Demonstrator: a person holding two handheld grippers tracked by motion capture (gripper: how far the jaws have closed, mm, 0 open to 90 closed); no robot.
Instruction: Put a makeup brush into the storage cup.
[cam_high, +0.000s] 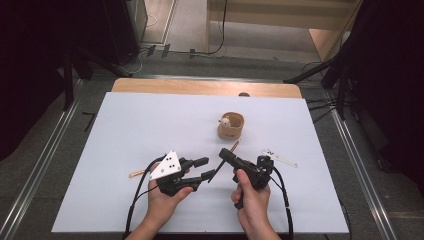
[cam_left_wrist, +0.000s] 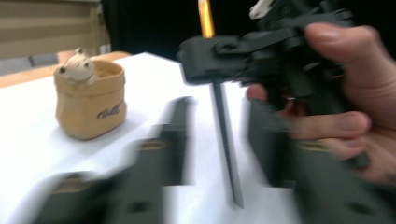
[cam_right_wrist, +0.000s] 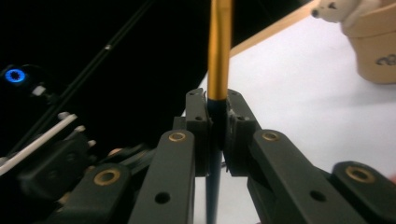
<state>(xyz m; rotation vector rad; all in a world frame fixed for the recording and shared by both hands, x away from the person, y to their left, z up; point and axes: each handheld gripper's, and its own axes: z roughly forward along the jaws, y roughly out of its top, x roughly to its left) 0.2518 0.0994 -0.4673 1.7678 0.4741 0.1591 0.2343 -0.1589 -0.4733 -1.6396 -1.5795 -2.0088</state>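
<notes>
— Where was the pencil (cam_high: 226, 157) at that moment?

— Clamped in the right gripper (cam_high: 225, 154), above the white surface (cam_high: 125, 130). In the right gripper view the jaws had closed tight on it (cam_right_wrist: 218, 56), right where its yellow shaft met its dark lower part. The yellow end stuck out past the jaws toward the small tan pot (cam_high: 230, 126); the dark, pointed end slanted down toward the left gripper (cam_high: 204, 169).

— And the left jaws?

— Partly open, with nothing pressed between them. In the left gripper view they were blurred, and the pencil's dark tip (cam_left_wrist: 229, 149) sat in the gap between them, touching neither as far as I could tell.

— What about the pot?

— It stood upright on the surface, beyond both grippers, with a little pale animal figure (cam_left_wrist: 77, 69) peeking over its rim. A second thin stick (cam_high: 136, 174) lay flat beside the left hand (cam_high: 162, 200). The right hand (cam_high: 252, 197) gripped its tool from behind.
</notes>
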